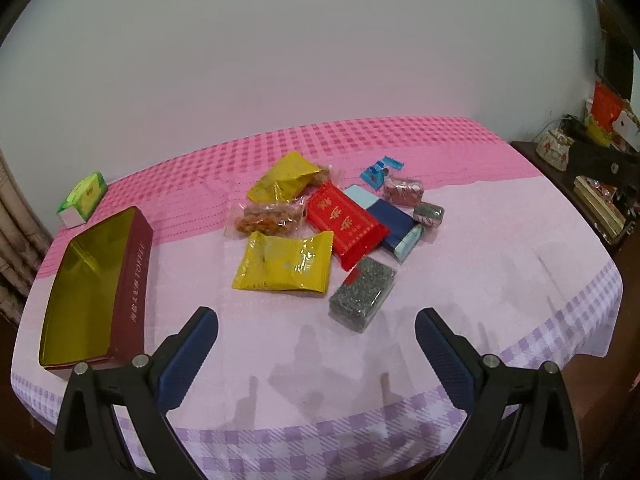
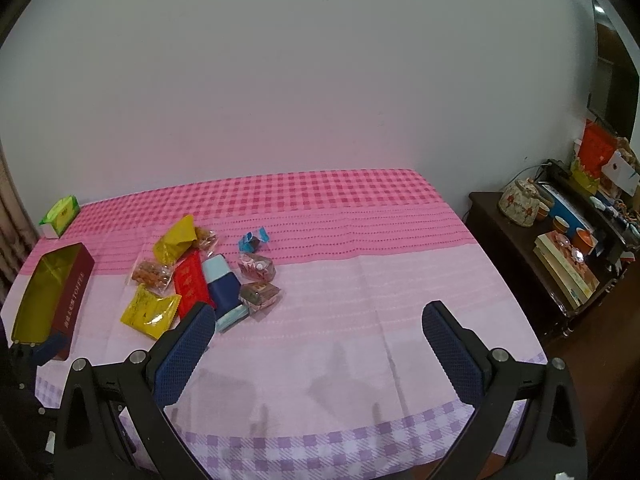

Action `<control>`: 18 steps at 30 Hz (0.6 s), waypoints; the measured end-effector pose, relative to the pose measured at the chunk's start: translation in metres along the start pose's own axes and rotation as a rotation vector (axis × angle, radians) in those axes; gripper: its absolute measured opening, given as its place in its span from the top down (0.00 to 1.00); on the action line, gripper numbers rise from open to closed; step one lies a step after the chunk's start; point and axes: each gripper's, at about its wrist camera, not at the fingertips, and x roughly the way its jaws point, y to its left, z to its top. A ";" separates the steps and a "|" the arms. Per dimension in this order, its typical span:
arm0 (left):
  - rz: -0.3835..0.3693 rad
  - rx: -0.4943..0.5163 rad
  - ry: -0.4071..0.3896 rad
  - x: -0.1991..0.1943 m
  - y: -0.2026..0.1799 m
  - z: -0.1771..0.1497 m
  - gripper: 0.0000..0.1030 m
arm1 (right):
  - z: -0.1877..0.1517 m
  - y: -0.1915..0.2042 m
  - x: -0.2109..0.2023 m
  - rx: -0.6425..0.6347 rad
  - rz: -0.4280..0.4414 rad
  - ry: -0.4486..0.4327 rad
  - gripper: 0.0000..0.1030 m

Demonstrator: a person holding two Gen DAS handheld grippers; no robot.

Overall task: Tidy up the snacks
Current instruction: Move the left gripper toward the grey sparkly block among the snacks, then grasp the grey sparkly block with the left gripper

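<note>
A heap of snacks lies mid-table: two yellow packets (image 1: 284,266) (image 2: 150,312), a clear bag of orange snacks (image 1: 266,218), a red packet (image 1: 344,224) (image 2: 192,280), a navy and pale blue box (image 1: 394,222) (image 2: 224,290), a dark green block (image 1: 362,294) and small wrapped sweets (image 1: 404,192). An open maroon tin (image 1: 96,292) (image 2: 52,300) with a gold inside sits at the left. My left gripper (image 1: 316,346) hangs open above the near tablecloth, short of the heap. My right gripper (image 2: 320,344) is open too, to the right of the snacks, holding nothing.
A green and white box (image 1: 82,200) (image 2: 60,214) stands at the back left. The pink and purple checked tablecloth (image 2: 360,280) covers the table. A dark side cabinet (image 2: 560,260) to the right carries a jar, cups and books. A pale wall rises behind.
</note>
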 end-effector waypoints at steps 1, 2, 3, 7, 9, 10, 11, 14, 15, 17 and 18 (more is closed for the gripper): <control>-0.001 0.001 0.002 0.001 -0.001 0.000 0.02 | 0.000 0.000 0.000 -0.001 0.001 0.000 0.00; -0.001 0.004 0.008 0.002 -0.002 -0.001 0.02 | 0.000 0.000 0.000 -0.003 0.002 0.001 0.00; -0.001 0.006 0.009 0.003 -0.003 -0.001 0.02 | 0.000 0.000 0.000 -0.004 0.002 0.002 0.00; -0.005 0.017 0.015 0.004 -0.005 -0.002 0.02 | -0.001 0.002 0.001 -0.009 0.007 0.007 0.00; -0.013 0.018 0.018 0.005 -0.006 -0.002 0.02 | -0.001 0.002 0.000 -0.010 0.007 0.005 0.00; -0.017 0.019 0.023 0.007 -0.006 -0.002 0.02 | -0.001 0.002 0.000 -0.010 0.007 0.005 0.00; -0.015 0.020 0.029 0.009 -0.007 -0.002 0.02 | -0.001 0.002 0.000 -0.009 0.012 0.006 0.00; -0.013 0.040 0.048 0.019 -0.008 -0.003 0.02 | -0.002 0.000 0.000 -0.002 0.015 0.007 0.00; -0.016 0.046 0.052 0.023 -0.007 -0.004 0.02 | -0.002 -0.001 0.000 0.000 0.013 0.008 0.00; -0.052 0.050 0.064 0.030 -0.006 -0.005 0.02 | -0.003 -0.003 0.003 0.008 0.014 0.014 0.00; -0.063 0.062 0.069 0.034 -0.007 -0.006 0.02 | -0.003 -0.003 0.006 0.012 0.016 0.023 0.00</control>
